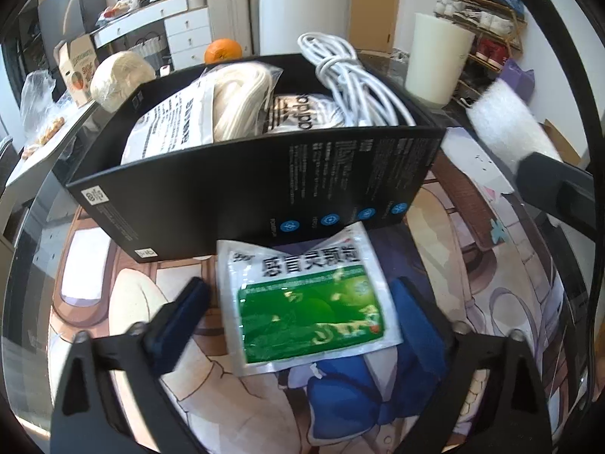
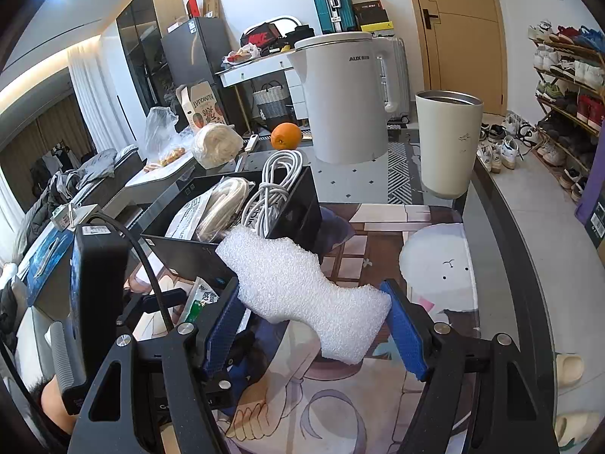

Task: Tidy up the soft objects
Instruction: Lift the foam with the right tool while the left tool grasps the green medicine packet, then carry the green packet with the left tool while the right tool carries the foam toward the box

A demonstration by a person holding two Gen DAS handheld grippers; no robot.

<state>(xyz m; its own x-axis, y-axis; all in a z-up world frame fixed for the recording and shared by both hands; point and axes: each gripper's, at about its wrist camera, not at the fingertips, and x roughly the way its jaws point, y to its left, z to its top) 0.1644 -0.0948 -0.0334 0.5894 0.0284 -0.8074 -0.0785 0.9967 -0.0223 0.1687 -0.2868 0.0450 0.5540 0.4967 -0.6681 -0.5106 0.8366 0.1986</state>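
Note:
A black box stands on the printed mat and holds a bagged cream yarn skein, a white cable coil and a printed pouch. A green-and-white sachet lies flat on the mat against the box's near wall, between the jaws of my left gripper, which is open around it. My right gripper is shut on a white foam piece and holds it just right of the box. The foam also shows in the left wrist view.
A cream tumbler and a white kettle stand behind the box, with an orange and a ball of yarn further back left. The glass table edge runs along the right.

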